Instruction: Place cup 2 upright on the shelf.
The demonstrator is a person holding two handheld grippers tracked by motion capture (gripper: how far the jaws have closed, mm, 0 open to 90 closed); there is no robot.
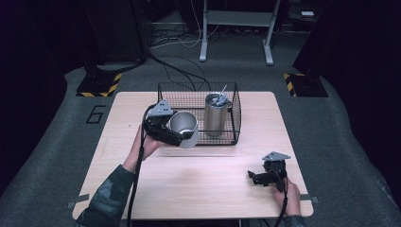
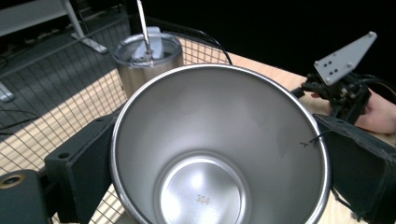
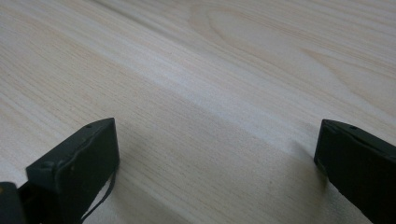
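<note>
Nearest my left gripper's camera is the steel cup (image 2: 219, 144), its open mouth facing the lens, and I hold it clamped between the two black jaws of my left gripper (image 1: 165, 127), one pressed to each side of its wall. On the cup's inner floor I read "304" stamped in the metal. From the high view the cup sits tilted on its side in the air just at the front left corner of the wire basket (image 1: 165, 87), its rim close to the mesh; I cannot tell whether they touch. Inside the basket a lidded steel tumbler (image 1: 216, 116) stands upright with a straw (image 1: 222, 90) sticking out of its lid, towards the right half, leaving the basket's left half bare.

My right gripper (image 1: 265, 177) rests low over the wooden table (image 1: 198, 179) near its front right corner, jaws spread wide with nothing but bare wood grain between them. The broad front half of the table between my two hands is free room. The table's right edge lies near that gripper. On the grey floor left of the table a large "6" (image 1: 96, 114) is marked.
</note>
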